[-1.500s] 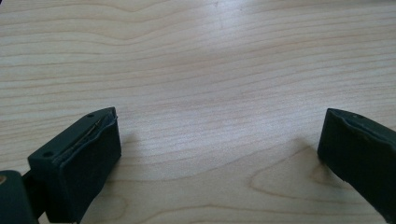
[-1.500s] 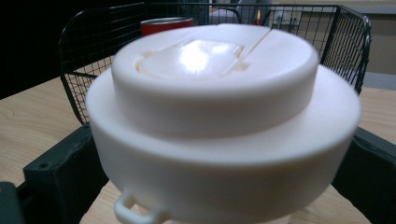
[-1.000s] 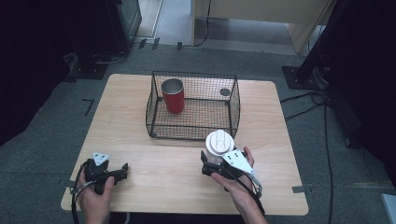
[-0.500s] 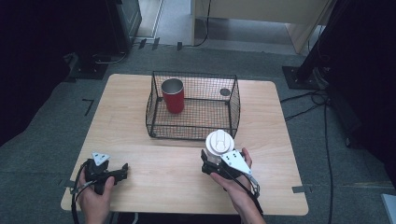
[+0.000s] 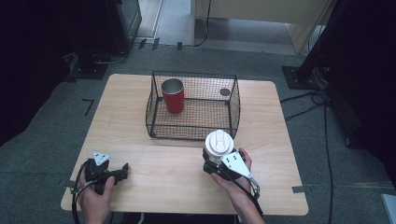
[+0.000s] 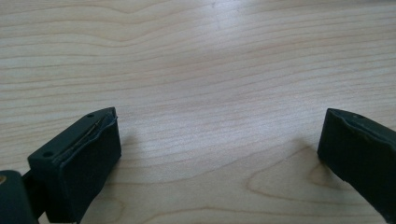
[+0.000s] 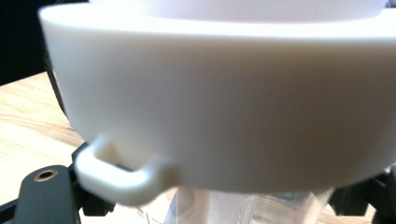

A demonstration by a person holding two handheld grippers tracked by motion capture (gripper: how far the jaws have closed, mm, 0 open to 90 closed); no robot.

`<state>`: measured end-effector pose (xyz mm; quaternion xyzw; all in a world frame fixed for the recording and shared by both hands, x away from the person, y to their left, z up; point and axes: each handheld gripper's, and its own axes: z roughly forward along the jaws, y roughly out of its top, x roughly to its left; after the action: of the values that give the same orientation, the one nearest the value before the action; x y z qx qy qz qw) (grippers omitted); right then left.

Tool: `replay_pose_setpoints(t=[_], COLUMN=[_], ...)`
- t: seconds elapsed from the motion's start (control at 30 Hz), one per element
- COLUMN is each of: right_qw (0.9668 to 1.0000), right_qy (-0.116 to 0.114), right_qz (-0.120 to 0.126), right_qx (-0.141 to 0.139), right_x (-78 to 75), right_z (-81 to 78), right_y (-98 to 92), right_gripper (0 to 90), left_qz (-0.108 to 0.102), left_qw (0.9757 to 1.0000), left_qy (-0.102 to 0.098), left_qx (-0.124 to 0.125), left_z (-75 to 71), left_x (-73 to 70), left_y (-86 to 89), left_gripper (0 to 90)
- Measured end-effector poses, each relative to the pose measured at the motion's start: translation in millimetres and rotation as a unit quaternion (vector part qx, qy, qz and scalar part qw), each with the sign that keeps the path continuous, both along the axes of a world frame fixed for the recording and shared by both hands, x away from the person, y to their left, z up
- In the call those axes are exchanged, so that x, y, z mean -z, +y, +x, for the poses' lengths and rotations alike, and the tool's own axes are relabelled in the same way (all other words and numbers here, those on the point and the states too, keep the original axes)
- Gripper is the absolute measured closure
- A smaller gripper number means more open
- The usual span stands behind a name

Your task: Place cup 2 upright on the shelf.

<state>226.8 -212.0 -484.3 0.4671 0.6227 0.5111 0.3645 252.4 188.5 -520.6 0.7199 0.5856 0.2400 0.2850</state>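
Jaws of the right gripper (image 5: 214,161) have just been closing and are seen, in the high view, clamped on a white-lidded cup (image 5: 218,143) standing upright on the table (image 5: 140,116) just in front of the wire basket (image 5: 194,105); a red cup (image 5: 173,95) stands inside the basket. The left gripper (image 5: 122,169) is rested near the table's front left corner. Left gripper view: both jaws are spread wide over bare wood (image 6: 210,84), nothing between them. Right gripper view: the cup's white lid (image 7: 224,93) is seen close up, its clear body (image 7: 243,207) held between the jaws.
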Motion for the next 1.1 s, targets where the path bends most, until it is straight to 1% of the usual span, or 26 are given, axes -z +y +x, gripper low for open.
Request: replay_pose_setpoints(t=[0.17,0.27,0.37,0.43,0.47,0.63,0.77,0.83,0.9,0.97,1.1], right_qw=[0.9999,0.9997,0.9993,0.9992,0.9990,0.9986,0.9975,0.9972,0.9965,0.9959,0.9930], right_qy=[-0.015,-0.019,-0.029,-0.031,-0.037,-0.048,-0.063,-0.065,-0.073,-0.081,-0.107], right_qz=[0.004,0.009,0.013,0.014,0.017,0.020,0.029,0.036,0.041,0.041,0.049], right_qx=[0.001,0.016,0.020,0.019,0.017,0.011,0.008,0.006,0.006,0.007,0.003], right_x=[-1.8,-4.9,-10.2,-11.4,-13.8,-19.7,-29.5,-33.5,-38.9,-44.4,-56.6], right_z=[-0.6,-0.6,-0.5,-0.4,-0.8,-2.1,-3.9,-4.6,-4.9,-4.9,-5.5], right_y=[0.2,-0.3,-1.6,-1.6,-1.1,-0.1,0.3,0.6,1.3,2.0,3.1], right_gripper=[16.2,16.2,16.0,16.0,16.0,16.0,16.0,16.0,16.0,16.0,16.0], left_qz=[0.000,0.000,0.000,0.001,0.001,0.000,0.000,0.000,0.000,0.000,-0.001], left_qw=[1.0000,1.0000,1.0000,1.0000,1.0000,1.0000,1.0000,1.0000,1.0000,1.0000,1.0000], left_qy=[0.000,0.000,0.000,0.000,0.000,0.000,0.000,0.000,0.000,0.000,-0.001], left_qx=[0.000,0.000,0.001,0.002,0.002,0.001,0.001,0.001,0.001,0.001,0.001], left_z=[0.0,0.0,-0.6,-1.2,-1.2,-1.3,-1.2,-1.3,-1.3,-1.3,-1.2], left_x=[0.0,0.0,0.0,0.0,0.0,0.0,0.0,0.0,0.1,0.1,0.1], left_y=[0.0,0.0,-0.2,-0.4,-0.5,-0.6,-0.6,-0.6,-0.6,-0.6,-0.7], left_gripper=[0.0,0.0,0.0,0.0,0.0,0.0,0.0,0.0,0.0,0.0,0.0])
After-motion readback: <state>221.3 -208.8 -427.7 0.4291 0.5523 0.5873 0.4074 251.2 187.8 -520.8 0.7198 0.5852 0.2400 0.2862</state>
